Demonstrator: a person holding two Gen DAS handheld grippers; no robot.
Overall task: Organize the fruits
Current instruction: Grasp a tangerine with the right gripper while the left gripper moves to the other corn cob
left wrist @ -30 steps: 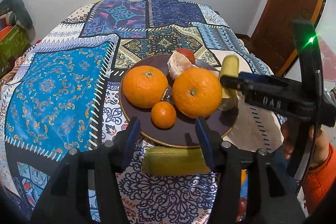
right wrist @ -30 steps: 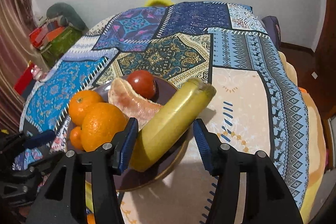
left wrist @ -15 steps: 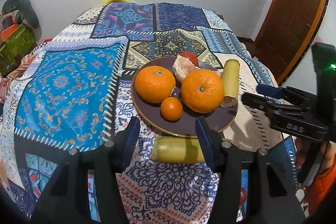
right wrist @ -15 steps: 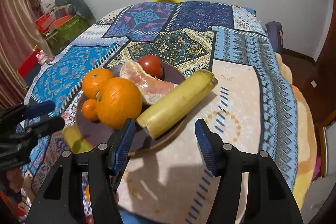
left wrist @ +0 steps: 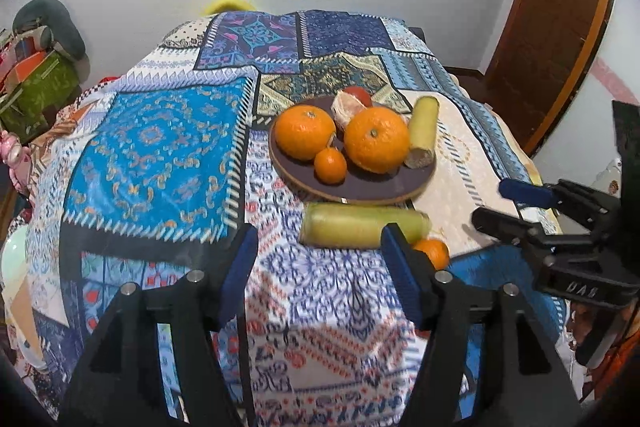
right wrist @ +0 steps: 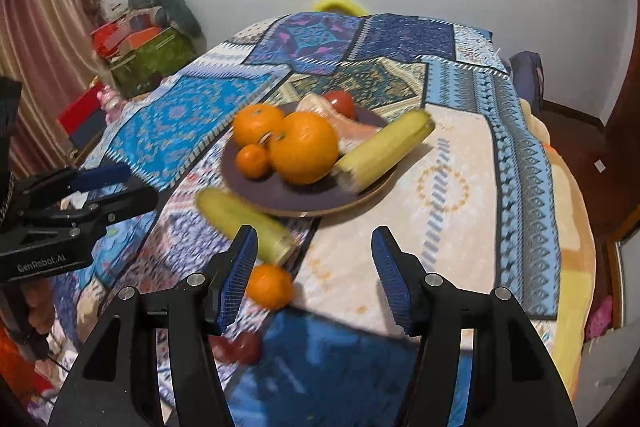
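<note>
While both grippers hang back over the near edge of the tabletop, pretty much all the fruit sits on or around the dark round plate, so I'll use that as the anchor. On the plate: two big oranges side by side, a small mandarin in front of them, a peeled citrus chunk and a red tomato tucked behind, and a banana piece leaning over the plate's right rim with its cut end down on the plate. Just in front of the plate, off it and lying on the patchwork cloth, there's a second banana piece, and right beside that piece, on the side away from the plate, another small mandarin. Closer to the cloth's edge than that mandarin, a couple of dark red fruits show up, too blurry to tell which kind. The left gripper has its jaws apart with nothing between them, and they've just been opening wider. The right gripper is also apart and empty, having eased open a bit, and neither one touches any fruit.
</note>
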